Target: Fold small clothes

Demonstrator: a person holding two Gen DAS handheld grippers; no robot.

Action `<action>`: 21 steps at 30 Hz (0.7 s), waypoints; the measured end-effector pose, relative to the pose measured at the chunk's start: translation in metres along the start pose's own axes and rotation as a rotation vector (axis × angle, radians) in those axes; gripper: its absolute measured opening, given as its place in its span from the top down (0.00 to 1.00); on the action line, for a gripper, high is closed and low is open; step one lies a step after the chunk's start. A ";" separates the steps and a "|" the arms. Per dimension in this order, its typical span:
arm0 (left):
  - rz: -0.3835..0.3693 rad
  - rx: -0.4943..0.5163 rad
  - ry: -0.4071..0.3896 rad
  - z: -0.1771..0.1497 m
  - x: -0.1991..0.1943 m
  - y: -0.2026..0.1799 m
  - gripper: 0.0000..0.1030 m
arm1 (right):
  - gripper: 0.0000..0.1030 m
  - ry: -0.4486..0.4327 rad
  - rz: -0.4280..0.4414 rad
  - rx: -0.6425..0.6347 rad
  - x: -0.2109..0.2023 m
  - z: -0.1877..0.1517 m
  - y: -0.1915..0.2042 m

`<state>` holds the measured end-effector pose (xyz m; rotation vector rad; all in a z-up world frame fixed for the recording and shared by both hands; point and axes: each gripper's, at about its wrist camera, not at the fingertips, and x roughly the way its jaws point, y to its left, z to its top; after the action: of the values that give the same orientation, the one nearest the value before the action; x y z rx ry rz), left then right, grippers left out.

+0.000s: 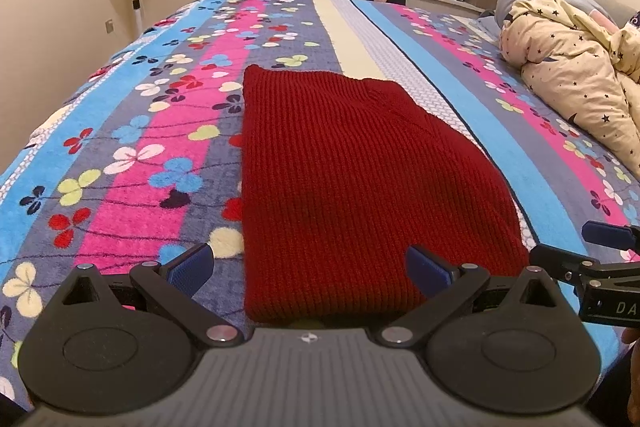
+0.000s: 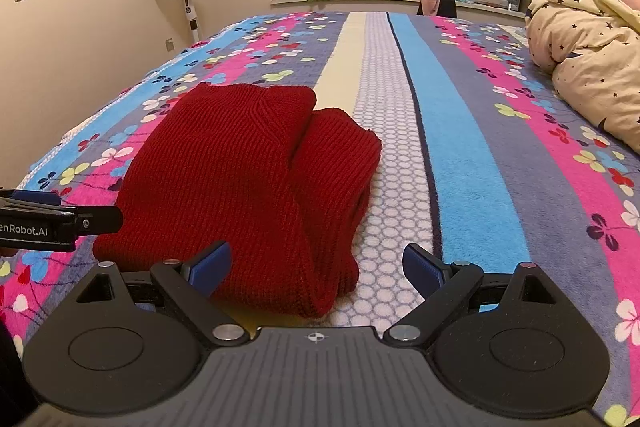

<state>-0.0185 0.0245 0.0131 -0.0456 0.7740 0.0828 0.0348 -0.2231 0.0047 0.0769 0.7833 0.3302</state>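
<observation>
Knitwear lay at the near end of the bed: a red sweater (image 1: 352, 179), already folded lengthwise into a long narrow strip on the striped, flower-patterned blanket (image 1: 132, 155). From the right wrist view the sweater (image 2: 248, 179) showed its layers, with one side folded over the body and a thick roll of fabric along its right edge, so the side folds looked done. What seemed left, as a judgement, was to bring the near hem up toward the far end, once or twice, to make a compact bundle. The left gripper (image 1: 308, 269) sat low at the near hem with its jaws spread wide, the blue pads standing either side of the sweater's left portion and gripping nothing. The right gripper (image 2: 316, 267) was likewise wide apart and empty, placed over the sweater's near right corner, its left pad above the knit and its right pad above bare blanket. Both therefore appeared poised to take the hem. A crumpled star-print quilt (image 1: 576, 75) lay well apart on the right.
</observation>
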 end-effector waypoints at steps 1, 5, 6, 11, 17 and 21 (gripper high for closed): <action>0.001 0.000 0.004 0.000 0.001 0.000 0.01 | 0.10 0.002 -0.001 0.000 0.000 0.000 0.000; -0.007 -0.010 0.019 -0.002 0.002 0.003 0.01 | 0.09 0.003 0.005 0.001 -0.001 -0.001 -0.003; -0.006 -0.009 0.021 -0.002 0.003 0.003 0.01 | 0.09 0.003 0.006 0.001 -0.001 -0.001 -0.003; -0.007 -0.011 0.026 -0.002 0.004 0.004 0.01 | 0.09 0.007 0.007 -0.003 0.000 -0.001 -0.004; -0.007 -0.007 0.027 -0.002 0.006 0.004 0.01 | 0.08 0.009 0.009 -0.003 0.000 -0.001 -0.004; -0.007 -0.006 0.027 -0.002 0.006 0.004 0.01 | 0.08 0.010 0.009 -0.003 -0.001 -0.001 -0.004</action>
<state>-0.0158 0.0286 0.0077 -0.0556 0.8001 0.0778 0.0347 -0.2273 0.0034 0.0760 0.7921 0.3406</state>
